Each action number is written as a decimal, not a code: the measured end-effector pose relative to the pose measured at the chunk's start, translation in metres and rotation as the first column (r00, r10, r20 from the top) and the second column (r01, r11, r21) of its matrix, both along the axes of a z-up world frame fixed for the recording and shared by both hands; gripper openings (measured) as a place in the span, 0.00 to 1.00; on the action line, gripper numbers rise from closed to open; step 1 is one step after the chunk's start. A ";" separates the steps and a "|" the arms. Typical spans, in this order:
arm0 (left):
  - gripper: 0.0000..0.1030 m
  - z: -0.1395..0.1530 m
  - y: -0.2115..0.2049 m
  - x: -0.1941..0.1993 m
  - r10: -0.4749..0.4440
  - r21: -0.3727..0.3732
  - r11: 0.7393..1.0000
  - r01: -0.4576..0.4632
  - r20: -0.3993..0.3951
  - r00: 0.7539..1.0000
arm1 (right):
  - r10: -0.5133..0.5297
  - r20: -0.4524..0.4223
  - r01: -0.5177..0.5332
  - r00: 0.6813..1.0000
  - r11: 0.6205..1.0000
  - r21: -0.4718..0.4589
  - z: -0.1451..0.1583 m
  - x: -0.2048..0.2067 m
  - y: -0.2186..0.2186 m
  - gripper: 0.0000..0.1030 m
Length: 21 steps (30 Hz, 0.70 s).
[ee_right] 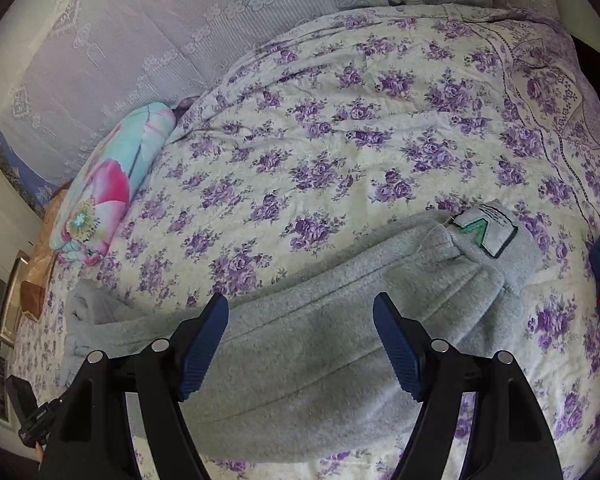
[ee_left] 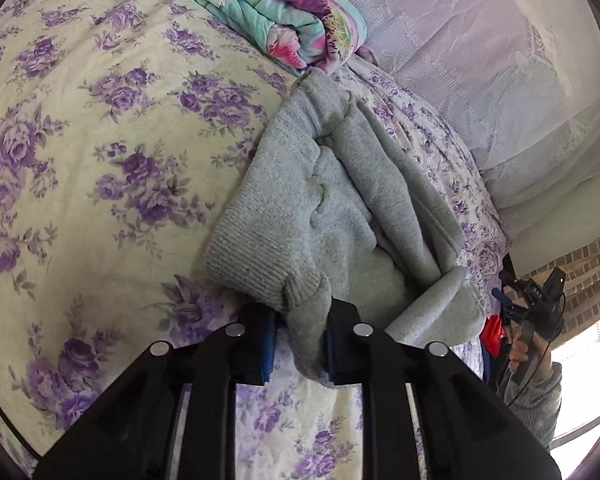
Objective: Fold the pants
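L gripper (ee_left: 300, 344) clamped on pants (ee_left: 340, 200) cuff; R gripper (ee_right: 300, 344) fingers apart above waist end. Next: R needs grip, then fold.

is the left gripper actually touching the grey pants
Touching. The left wrist view shows the left gripper with its blue pads pressed on either side of a bunched fold of the grey pants, no gap showing.

- A sewn-in label (ee_right: 486, 232) at the waistband of the grey pants (ee_right: 300, 360) shows a green V-shaped mark above rows of print too small to read.
- No other lettering, brand or number is legible.
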<state>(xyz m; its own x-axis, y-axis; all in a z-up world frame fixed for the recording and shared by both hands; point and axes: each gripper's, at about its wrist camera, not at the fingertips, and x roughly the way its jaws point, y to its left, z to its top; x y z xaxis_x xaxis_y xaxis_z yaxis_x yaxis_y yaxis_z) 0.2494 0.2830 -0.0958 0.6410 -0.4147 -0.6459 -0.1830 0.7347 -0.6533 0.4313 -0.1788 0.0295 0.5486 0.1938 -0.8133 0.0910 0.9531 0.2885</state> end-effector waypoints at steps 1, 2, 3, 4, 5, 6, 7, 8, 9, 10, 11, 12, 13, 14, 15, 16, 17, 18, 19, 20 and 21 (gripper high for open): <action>0.17 -0.003 0.000 0.000 0.000 -0.003 1.000 0.000 -0.001 1.000 | -0.005 -0.023 0.004 1.000 1.000 -0.018 -0.003 0.009 0.005 0.73; 0.17 -0.005 0.000 -0.001 -0.001 -0.004 1.000 0.001 0.005 1.000 | -0.012 -0.050 0.011 0.999 0.999 -0.034 -0.008 0.019 0.009 0.73; 0.17 -0.006 0.000 -0.002 -0.003 -0.002 1.000 0.003 0.017 1.000 | -0.021 -0.078 0.016 0.997 0.998 -0.058 -0.014 0.027 0.014 0.73; 0.17 -0.007 0.000 -0.003 -0.006 0.006 1.000 0.005 0.028 1.000 | -0.027 -0.110 0.016 0.994 0.995 -0.094 -0.021 0.036 0.019 0.73; 0.17 -0.007 0.000 -0.002 -0.008 0.016 1.000 0.008 0.034 0.999 | -0.027 -0.135 0.009 0.990 0.991 -0.132 -0.028 0.044 0.025 0.73; 0.17 -0.008 -0.001 -0.002 -0.011 0.019 1.000 0.010 0.037 0.999 | -0.028 -0.158 0.002 0.987 0.986 -0.165 -0.035 0.049 0.029 0.73; 0.17 -0.009 0.000 -0.002 -0.014 0.016 1.000 0.013 0.041 0.999 | -0.032 -0.180 -0.001 0.983 0.984 -0.180 -0.042 0.053 0.031 0.72; 0.17 -0.010 0.001 -0.003 -0.017 0.010 1.000 0.017 0.046 0.999 | -0.038 -0.197 0.002 0.980 0.984 -0.179 -0.048 0.054 0.030 0.71; 0.17 -0.011 0.002 -0.002 -0.022 0.004 1.000 0.021 0.052 0.998 | -0.046 -0.203 0.011 0.978 0.985 -0.172 -0.052 0.054 0.027 0.62; 0.18 -0.011 0.003 -0.002 -0.024 -0.003 1.000 0.025 0.055 0.998 | -0.053 -0.204 0.020 0.978 0.987 -0.162 -0.055 0.052 0.023 0.48; 0.18 -0.011 0.003 0.000 -0.026 -0.008 1.000 0.027 0.056 0.998 | -0.062 -0.200 0.033 0.978 0.989 -0.145 -0.056 0.049 0.018 0.40; 0.18 -0.011 0.003 0.001 -0.029 -0.009 1.000 0.030 0.058 0.998 | -0.070 -0.191 0.048 0.979 0.992 -0.114 -0.056 0.046 0.011 0.18; 0.18 -0.011 0.003 -0.001 -0.031 -0.008 0.999 0.032 0.060 0.998 | -0.076 -0.183 0.064 0.980 0.995 -0.074 -0.056 0.043 0.005 0.02; 0.18 -0.011 0.003 -0.001 -0.033 -0.008 0.999 0.033 0.062 0.998 | -0.084 -0.166 0.079 0.982 0.996 -0.042 -0.054 0.037 0.000 0.01; 0.18 -0.011 0.003 -0.001 -0.033 -0.010 0.999 0.034 0.062 0.998 | -0.084 -0.145 0.082 0.986 0.996 -0.024 -0.051 0.031 -0.004 0.00; 0.18 -0.011 0.003 -0.001 -0.033 -0.012 0.999 0.034 0.063 0.997 | -0.081 -0.127 0.080 0.989 0.997 -0.018 -0.047 0.026 -0.005 0.00; 0.18 -0.011 0.003 -0.001 -0.033 -0.011 0.999 0.033 0.063 0.997 | -0.080 -0.109 0.080 0.991 0.997 -0.008 -0.043 0.019 -0.007 0.00; 0.18 -0.011 0.002 -0.001 -0.032 -0.010 0.999 0.033 0.064 0.997 | -0.083 -0.094 0.084 0.992 0.996 0.003 -0.038 0.013 -0.010 0.00; 0.18 -0.011 0.002 -0.002 -0.032 -0.008 0.999 0.032 0.064 0.997 | -0.085 -0.078 0.085 0.993 0.996 0.007 -0.033 0.008 -0.012 0.00; 0.18 -0.011 0.002 -0.002 -0.031 -0.007 0.999 0.032 0.064 0.997 | -0.081 -0.062 0.080 0.995 0.997 -0.015 -0.027 0.005 -0.012 0.00; 0.18 -0.011 0.002 -0.002 -0.031 -0.004 1.000 0.031 0.064 0.997 | -0.073 -0.060 0.071 0.995 0.997 -0.036 -0.023 0.004 -0.014 0.02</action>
<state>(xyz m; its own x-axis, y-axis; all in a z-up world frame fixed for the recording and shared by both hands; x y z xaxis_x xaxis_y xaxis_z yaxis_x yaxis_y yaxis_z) 0.2472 0.2849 -0.1071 0.6678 -0.4381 -0.6018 -0.1178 0.7361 -0.6666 0.4351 -0.1923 0.0065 0.5087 0.1275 -0.8514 0.1766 0.9525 0.2481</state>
